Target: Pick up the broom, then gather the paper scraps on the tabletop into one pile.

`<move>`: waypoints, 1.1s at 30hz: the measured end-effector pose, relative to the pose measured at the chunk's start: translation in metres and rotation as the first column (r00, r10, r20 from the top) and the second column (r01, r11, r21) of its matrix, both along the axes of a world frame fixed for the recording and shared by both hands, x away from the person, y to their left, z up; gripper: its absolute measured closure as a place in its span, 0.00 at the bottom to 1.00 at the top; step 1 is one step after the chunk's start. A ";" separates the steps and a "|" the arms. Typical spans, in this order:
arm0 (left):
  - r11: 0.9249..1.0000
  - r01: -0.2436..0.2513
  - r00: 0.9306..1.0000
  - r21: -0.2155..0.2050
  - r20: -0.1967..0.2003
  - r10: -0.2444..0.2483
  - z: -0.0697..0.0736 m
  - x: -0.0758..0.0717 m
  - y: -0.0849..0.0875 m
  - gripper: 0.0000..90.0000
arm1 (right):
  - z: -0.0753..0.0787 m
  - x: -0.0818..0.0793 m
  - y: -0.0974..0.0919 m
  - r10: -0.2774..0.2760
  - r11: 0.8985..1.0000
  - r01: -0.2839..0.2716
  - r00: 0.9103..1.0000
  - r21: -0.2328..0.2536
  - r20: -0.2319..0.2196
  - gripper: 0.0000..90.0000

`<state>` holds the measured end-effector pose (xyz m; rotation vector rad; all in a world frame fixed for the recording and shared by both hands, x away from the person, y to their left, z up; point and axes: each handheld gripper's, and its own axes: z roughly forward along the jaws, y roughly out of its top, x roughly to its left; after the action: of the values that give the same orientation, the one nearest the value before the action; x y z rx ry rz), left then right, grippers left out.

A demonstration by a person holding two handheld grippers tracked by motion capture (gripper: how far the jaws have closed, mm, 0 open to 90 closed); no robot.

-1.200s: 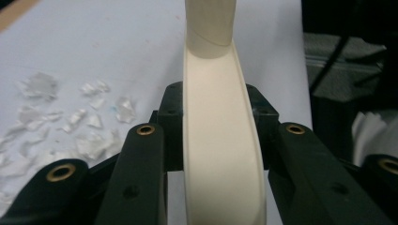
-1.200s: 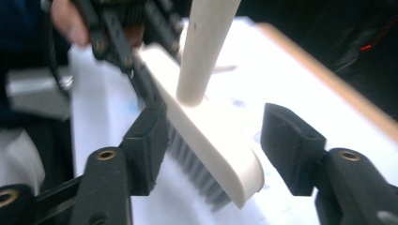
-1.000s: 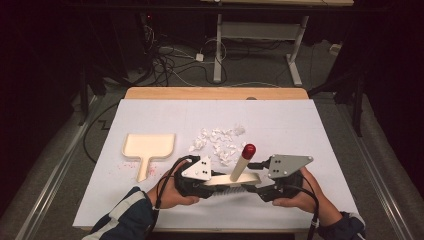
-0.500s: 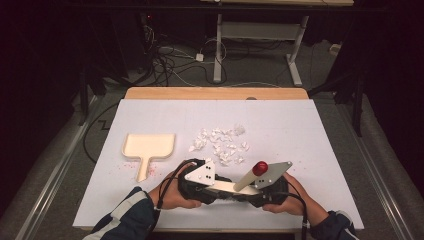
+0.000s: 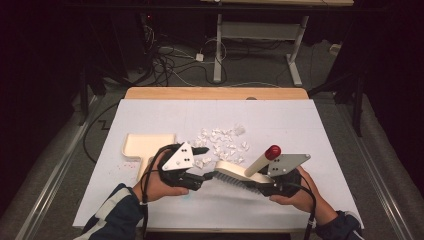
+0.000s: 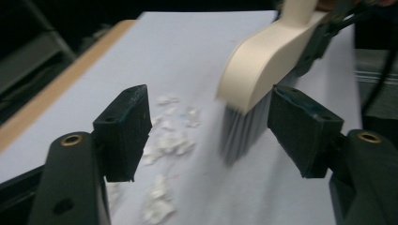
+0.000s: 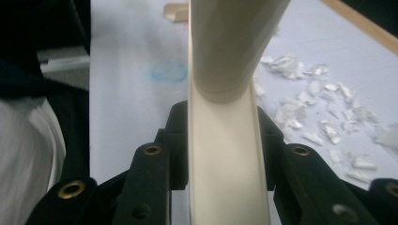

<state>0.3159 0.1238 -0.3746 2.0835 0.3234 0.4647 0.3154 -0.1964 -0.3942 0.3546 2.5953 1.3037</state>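
Nearest the person, the right gripper (image 5: 264,186) clamps the cream brush (image 5: 235,172), whose red-tipped handle slants up and away. The left gripper (image 5: 202,162), jaws just spread wide with nothing gripped, sits beside the bristle end. Both hands lie low over the white table (image 5: 310,125). Beyond lie paper scraps (image 5: 222,142) and the dustpan (image 5: 142,146).

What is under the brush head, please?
Under the brush head dark bristles point down to the white table cover. Paper scraps lie beside it. Whether any scraps lie beneath the bristles is hidden.
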 end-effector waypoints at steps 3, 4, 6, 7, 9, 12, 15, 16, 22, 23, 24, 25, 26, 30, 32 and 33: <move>0.997 -0.083 0.996 -0.006 0.024 0.083 0.000 0.000 0.019 0.30 | 0.007 0.001 -0.005 -0.030 0.999 0.031 0.999 0.019 -0.013 0.75; 0.997 -0.083 0.996 -0.006 0.024 0.083 0.000 0.000 0.019 0.29 | 0.007 0.001 -0.005 -0.030 0.999 0.031 0.999 0.019 -0.013 0.75; 0.985 -0.172 0.984 -0.019 0.054 0.172 -0.006 -0.002 0.038 0.29 | 0.011 0.001 -0.009 -0.083 0.997 0.083 0.997 0.007 0.009 0.75; 0.980 -0.198 0.978 -0.024 0.065 0.199 -0.009 -0.002 0.044 0.29 | 0.012 0.002 -0.010 -0.104 0.995 0.104 0.994 0.006 0.013 0.75; 0.967 -0.253 0.962 -0.010 0.101 0.253 -0.016 -0.004 0.054 0.27 | 0.013 0.005 -0.014 -0.130 0.991 0.130 0.991 0.015 0.019 0.75; 0.950 -0.311 0.946 -0.004 0.092 0.310 -0.027 -0.007 0.069 0.27 | 0.015 0.008 -0.022 -0.161 0.986 0.161 0.987 0.052 0.009 0.75; 0.935 -0.354 0.933 0.008 0.065 0.353 -0.039 -0.011 0.082 0.26 | 0.020 0.009 -0.028 -0.205 0.977 0.202 0.978 0.070 0.031 0.75; 0.930 -0.368 0.928 0.018 0.061 0.367 -0.044 -0.013 0.085 0.26 | 0.021 0.009 -0.031 -0.215 0.974 0.212 0.976 0.076 0.037 0.75; 0.902 -0.425 0.905 0.073 0.024 0.424 -0.067 -0.024 0.099 0.25 | 0.024 0.012 -0.042 -0.302 0.953 0.297 0.951 0.064 0.071 0.75; 0.902 -0.425 0.905 0.073 0.024 0.424 -0.067 -0.024 0.099 0.25 | 0.023 0.013 -0.043 -0.312 0.949 0.308 0.947 0.062 0.075 0.75; 0.893 -0.447 0.894 0.059 0.011 0.447 -0.072 -0.027 0.105 0.25 | 0.023 0.015 -0.045 -0.324 0.946 0.319 0.943 0.062 0.078 0.75; 0.889 -0.454 0.890 0.054 -0.006 0.455 -0.074 -0.029 0.107 0.25 | 0.022 0.016 -0.046 -0.337 0.941 0.333 0.938 0.061 0.076 0.75; 0.883 -0.467 0.882 0.054 -0.038 0.469 -0.077 -0.031 0.108 0.25 | 0.021 0.018 -0.047 -0.347 0.937 0.343 0.935 0.058 0.079 0.75; 0.865 -0.496 0.860 0.082 -0.093 0.502 -0.084 -0.034 0.115 0.25 | 0.017 0.023 -0.052 -0.373 0.928 0.370 0.924 0.050 0.080 0.75; 0.848 -0.520 0.843 0.099 -0.097 0.528 -0.084 -0.033 0.118 0.25 | 0.016 0.024 -0.053 -0.392 0.920 0.389 0.916 0.049 0.089 0.75; 0.843 -0.529 0.837 0.095 -0.105 0.537 -0.085 -0.033 0.119 0.25 | 0.016 0.025 -0.054 -0.398 0.917 0.396 0.913 0.046 0.093 0.75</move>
<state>0.2832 0.2431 -0.4593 2.0713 0.9967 0.6764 0.3402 -0.2504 -0.3779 0.7564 2.2651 1.1748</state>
